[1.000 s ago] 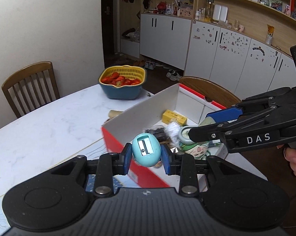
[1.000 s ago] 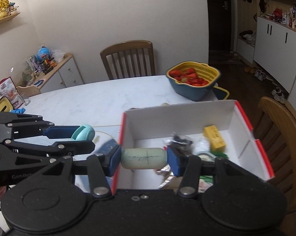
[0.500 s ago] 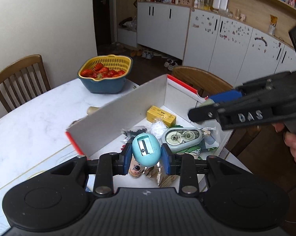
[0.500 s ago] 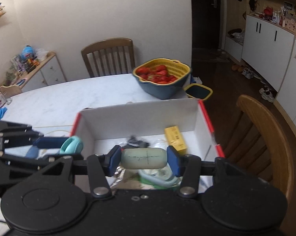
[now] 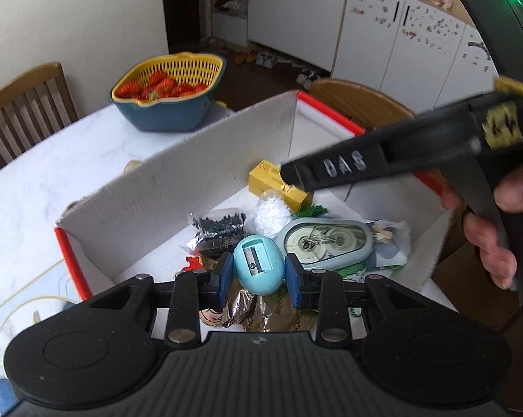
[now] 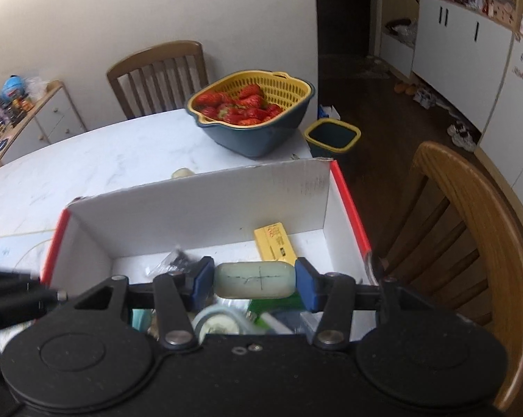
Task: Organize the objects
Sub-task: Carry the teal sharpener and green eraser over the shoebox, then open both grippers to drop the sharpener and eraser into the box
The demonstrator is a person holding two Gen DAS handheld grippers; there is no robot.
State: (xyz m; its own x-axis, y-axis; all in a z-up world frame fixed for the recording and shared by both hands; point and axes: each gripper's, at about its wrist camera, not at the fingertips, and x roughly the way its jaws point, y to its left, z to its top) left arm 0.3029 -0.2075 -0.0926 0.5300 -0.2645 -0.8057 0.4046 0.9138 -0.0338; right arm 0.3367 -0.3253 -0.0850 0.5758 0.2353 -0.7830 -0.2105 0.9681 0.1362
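Note:
A white cardboard box with red edges (image 5: pixel 178 187) (image 6: pixel 199 208) stands on the marble table and holds several small things. My left gripper (image 5: pixel 259 272) is shut on a pale blue egg-shaped pencil sharpener (image 5: pixel 258 269), held above the box's inside. My right gripper (image 6: pixel 254 281) is shut on a pale green eraser (image 6: pixel 254 279) marked with pen lines, also over the box. In the left wrist view the right gripper shows from the side at the right, a hand (image 5: pixel 494 243) on its handle. Inside lie a correction tape (image 5: pixel 327 243), a yellow packet (image 5: pixel 279 184) (image 6: pixel 275 241) and a dark packet (image 5: pixel 219 226).
A blue bowl with a yellow strainer of strawberries (image 5: pixel 167 93) (image 6: pixel 251 111) stands on the table (image 6: pixel 87 166) beyond the box. Wooden chairs stand at the far side (image 6: pixel 157 76) and close on the right (image 6: pixel 470 229). A small bin (image 6: pixel 331 137) sits on the floor.
Both grippers have moved forward and down over the box with their loads still held. The box and its contents now loom larger in both views.

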